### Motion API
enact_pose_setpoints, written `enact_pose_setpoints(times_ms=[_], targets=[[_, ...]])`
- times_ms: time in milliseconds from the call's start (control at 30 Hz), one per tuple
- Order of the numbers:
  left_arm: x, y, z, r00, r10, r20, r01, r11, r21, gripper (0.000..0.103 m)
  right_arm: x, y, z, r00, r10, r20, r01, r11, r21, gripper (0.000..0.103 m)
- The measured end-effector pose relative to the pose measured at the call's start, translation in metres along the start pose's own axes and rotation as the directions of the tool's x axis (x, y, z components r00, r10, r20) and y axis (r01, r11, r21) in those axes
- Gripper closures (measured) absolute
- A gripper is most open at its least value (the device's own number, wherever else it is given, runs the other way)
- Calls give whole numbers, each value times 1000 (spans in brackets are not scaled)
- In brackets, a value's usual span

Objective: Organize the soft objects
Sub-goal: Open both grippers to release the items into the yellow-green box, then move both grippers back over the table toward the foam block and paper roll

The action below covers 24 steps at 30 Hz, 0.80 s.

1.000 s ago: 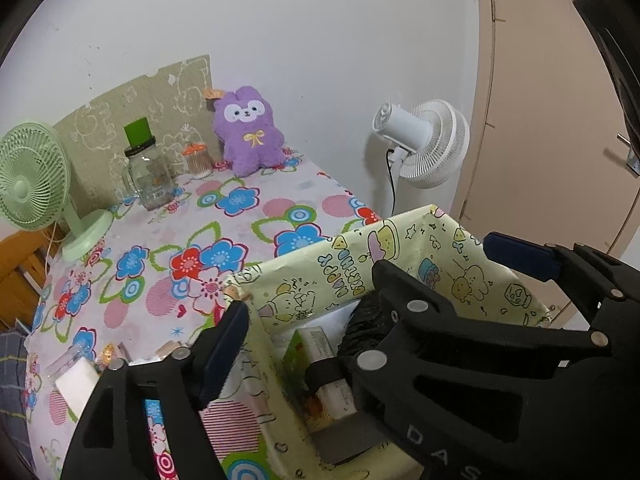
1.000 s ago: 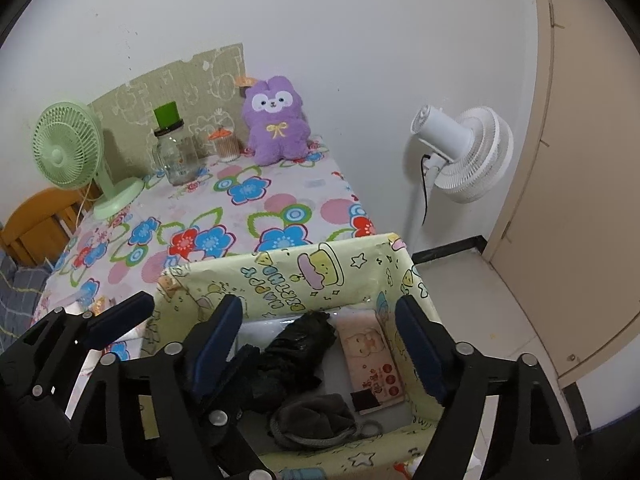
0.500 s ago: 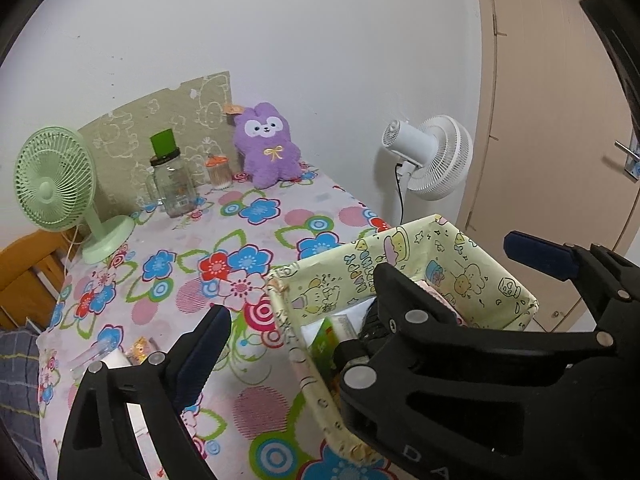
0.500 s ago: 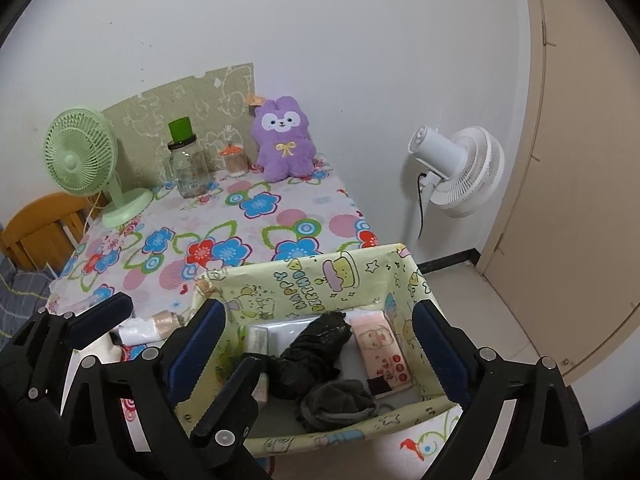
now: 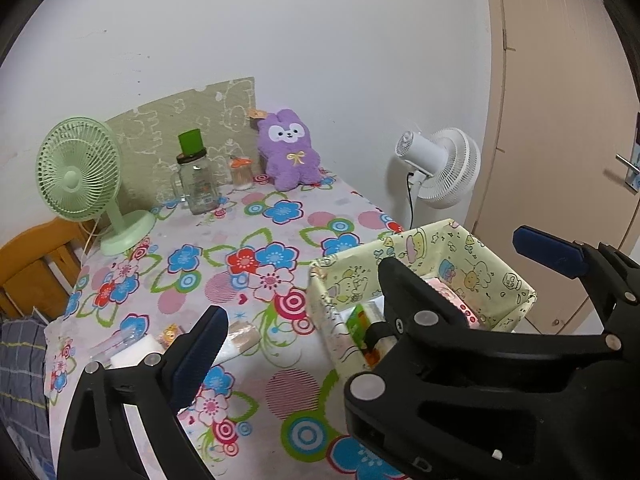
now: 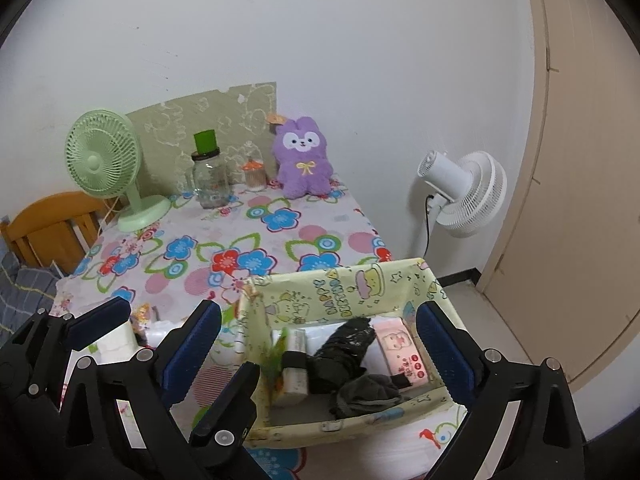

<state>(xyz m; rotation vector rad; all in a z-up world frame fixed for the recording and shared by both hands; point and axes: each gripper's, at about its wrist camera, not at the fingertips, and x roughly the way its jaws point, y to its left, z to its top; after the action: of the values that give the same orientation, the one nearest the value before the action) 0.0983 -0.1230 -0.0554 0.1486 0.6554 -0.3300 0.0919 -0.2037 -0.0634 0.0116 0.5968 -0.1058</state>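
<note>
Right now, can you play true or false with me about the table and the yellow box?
1. The purple bunny plush sits at the far end of the table, against the wall. True.
2. The yellow box has nothing in it. False: it holds a black bundle, a pink packet and other things.
3. The left hand-held gripper is squeezing the plush. False: its fingers are wide apart and hold nothing, and the plush is far away.
4. A green fan stands on the table. True.
5. The right hand-held gripper is open. True.
6. The glass jar lies on its side. False: it stands upright beside the green fan.
</note>
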Motion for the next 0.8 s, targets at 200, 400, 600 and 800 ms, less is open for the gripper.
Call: enact_pose_setpoints(times_ms=[200, 400, 600, 800], targets=[[-12, 17, -3, 1000, 20, 13, -20, 1000, -10, 5, -8, 19, 2, 1000, 18, 18, -18, 1000, -9, 3], [-20, 33, -7, 999, 44, 22, -43, 999, -28, 5, -14, 36, 2, 999, 30, 31, -29, 999, -23, 3], [-26, 48, -12, 997, 71, 26, -70, 997, -38, 5, -16, 55, 2, 998, 41, 41, -40, 998, -41, 1], [-27, 65, -18, 996, 88, 24, -86, 995, -57, 5, -14, 72, 1, 997, 61, 42, -58, 997, -57, 1]])
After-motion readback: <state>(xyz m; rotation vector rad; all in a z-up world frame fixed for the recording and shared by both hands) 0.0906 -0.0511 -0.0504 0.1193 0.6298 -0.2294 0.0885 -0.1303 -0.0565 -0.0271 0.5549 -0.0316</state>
